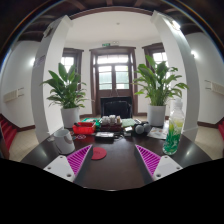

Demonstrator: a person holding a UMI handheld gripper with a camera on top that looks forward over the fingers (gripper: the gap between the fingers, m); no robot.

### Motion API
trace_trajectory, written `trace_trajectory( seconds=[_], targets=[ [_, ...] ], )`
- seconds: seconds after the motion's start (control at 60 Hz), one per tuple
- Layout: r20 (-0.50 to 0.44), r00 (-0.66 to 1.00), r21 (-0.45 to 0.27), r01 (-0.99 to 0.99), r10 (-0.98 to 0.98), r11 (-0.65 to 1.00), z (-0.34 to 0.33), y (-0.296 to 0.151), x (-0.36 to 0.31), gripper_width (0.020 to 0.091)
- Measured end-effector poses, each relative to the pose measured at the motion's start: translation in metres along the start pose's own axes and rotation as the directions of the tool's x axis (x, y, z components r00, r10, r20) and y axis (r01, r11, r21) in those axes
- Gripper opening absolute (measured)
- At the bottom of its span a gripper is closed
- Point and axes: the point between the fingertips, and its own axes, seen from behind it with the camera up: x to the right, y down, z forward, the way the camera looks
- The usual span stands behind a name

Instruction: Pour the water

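One gripper [112,165] spread open, clutching nothing, white cup [64,140] beyond left finger

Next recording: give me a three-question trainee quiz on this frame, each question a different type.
1. True or false: the hand-held gripper grips a cup.
2. Which item stands just beyond the right-hand finger? A) a green bottle B) a kettle C) a book
3. Fill in: the red round coaster lies on the dark ____.

Key: 1 false, its fingers are open with nothing between them; 2 A; 3 table.
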Motion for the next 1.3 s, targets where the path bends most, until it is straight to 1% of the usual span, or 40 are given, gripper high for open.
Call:
trace_trajectory(
  seconds=[0.117, 0.25, 0.317, 0.4, 0.517, 0.65, 0.733, 0.817, 0.9, 0.967, 0.983, 1.033, 1.15, 1.183, 1.3],
  targets=[
    [-0.02, 1.0, 0.008, 0.006, -0.006, 1.0, -0.001, -0.003, 0.026, 0.0843],
    [-0.122, 0.992, 0.022, 0.032, -0.029, 0.999, 0.002, -0.009, 0.105, 0.0845],
    [-0.166, 0.986, 0.019, 0.037, -0.033, 0.999, 0.006, -0.012, 0.144, 0.0845],
    [-0.213, 0.977, 0.036, 0.041, -0.032, 0.999, 0.012, -0.021, 0.191, 0.0845],
    [-0.238, 0.971, 0.053, 0.04, -0.026, 0.998, 0.034, -0.035, 0.236, 0.0841],
    [-0.225, 0.974, 0.081, 0.026, -0.007, 0.996, 0.068, -0.048, 0.259, 0.0839],
    [-0.204, 0.979, 0.066, 0.011, 0.003, 0.998, 0.089, -0.045, 0.263, 0.0828],
    [-0.161, 0.987, 0.071, -0.013, 0.025, 0.997, 0.105, -0.045, 0.26, 0.0776],
    [-0.152, 0.988, 0.096, 0.002, 0.012, 0.995, 0.114, -0.049, 0.258, 0.0724],
    [-0.152, 0.988, 0.116, 0.021, -0.003, 0.993, 0.119, -0.053, 0.256, 0.0601],
    [-0.15, 0.989, 0.116, 0.023, -0.005, 0.993, 0.12, -0.053, 0.255, 0.06],
    [-0.134, 0.991, 0.115, 0.032, -0.016, 0.993, 0.121, -0.053, 0.252, 0.0551],
    [-0.139, 0.99, 0.108, 0.023, -0.008, 0.994, 0.122, -0.051, 0.257, 0.042],
    [-0.139, 0.99, 0.102, 0.019, -0.005, 0.995, 0.123, -0.051, 0.256, 0.0407],
    [-0.148, 0.989, 0.081, 0.016, -0.004, 0.997, 0.123, -0.05, 0.257, 0.0407]
  ],
)
